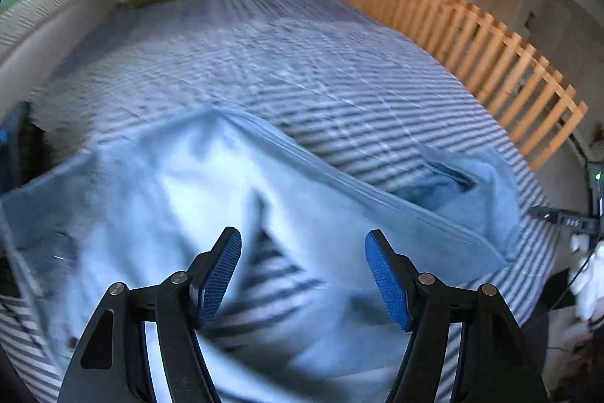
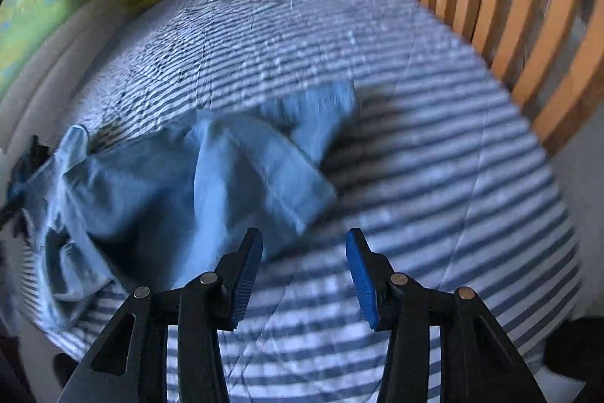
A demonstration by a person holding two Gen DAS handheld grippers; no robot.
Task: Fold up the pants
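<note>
Left wrist view: the pants point(image 1: 234, 199) are seen crumpled on the bed point(image 1: 302, 63) directly under the open, empty left hand-held gripper point(image 1: 303, 280), while the open right hand-held gripper point(image 2: 304, 280) is kept just right of them, so the left is judged nearer.

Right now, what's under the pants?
The pants lie crumpled on the striped bedcover, which shows all around them and through a gap in the cloth. Anything beneath the bunched folds is covered.
</note>
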